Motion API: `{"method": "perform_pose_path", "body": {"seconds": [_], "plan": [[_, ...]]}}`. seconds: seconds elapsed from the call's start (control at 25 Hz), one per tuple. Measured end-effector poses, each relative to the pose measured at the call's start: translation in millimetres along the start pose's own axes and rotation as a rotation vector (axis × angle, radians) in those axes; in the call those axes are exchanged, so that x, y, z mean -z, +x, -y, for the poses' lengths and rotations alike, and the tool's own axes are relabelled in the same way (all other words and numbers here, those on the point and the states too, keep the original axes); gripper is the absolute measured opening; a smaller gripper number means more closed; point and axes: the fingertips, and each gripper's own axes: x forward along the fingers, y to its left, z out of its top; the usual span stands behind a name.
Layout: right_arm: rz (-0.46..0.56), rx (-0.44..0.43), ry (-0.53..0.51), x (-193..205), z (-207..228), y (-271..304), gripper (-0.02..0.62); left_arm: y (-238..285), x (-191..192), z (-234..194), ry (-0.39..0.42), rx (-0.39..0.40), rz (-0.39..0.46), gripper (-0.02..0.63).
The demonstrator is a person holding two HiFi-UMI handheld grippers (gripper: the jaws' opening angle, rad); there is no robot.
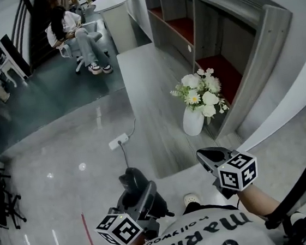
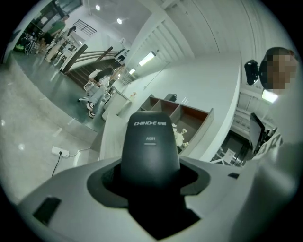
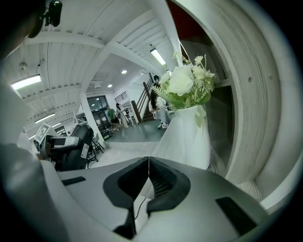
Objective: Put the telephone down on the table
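A black telephone handset (image 2: 150, 142) stands upright between the jaws of my left gripper (image 2: 150, 182), which is shut on it. In the head view the handset (image 1: 133, 183) and the left gripper (image 1: 142, 200) hang over the glossy floor, just short of the near end of the long grey table (image 1: 149, 92). My right gripper (image 1: 207, 158) hovers at the table's near right corner, close to the vase. Its jaws (image 3: 148, 163) meet at the tips with nothing between them, so it is shut.
A white vase with white flowers (image 1: 198, 106) stands on the table's right side, large in the right gripper view as the vase (image 3: 187, 137). Shelving (image 1: 197, 31) lines the wall behind. A power strip with a cable (image 1: 118, 142) lies on the floor. A seated person (image 1: 74, 32) is far off.
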Motion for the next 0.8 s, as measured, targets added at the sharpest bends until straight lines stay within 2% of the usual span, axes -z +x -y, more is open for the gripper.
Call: {"method": "perform_pose_path", "body": {"seconds": [0.12, 0.52, 0.8], "plan": [[-0.016, -0.023, -0.029, -8, 18, 12, 0.012, 23, -7, -4, 0.009, -0.012, -0.002, 0.275], [-0.075, -0.097, -0.062, -17, 55, 49, 0.012, 83, -16, -28, -0.040, -0.076, 0.003, 0.275], [-0.103, -0.142, -0.052, -12, 65, 67, 0.012, 117, -5, -48, -0.010, -0.133, -0.106, 0.275]]}}
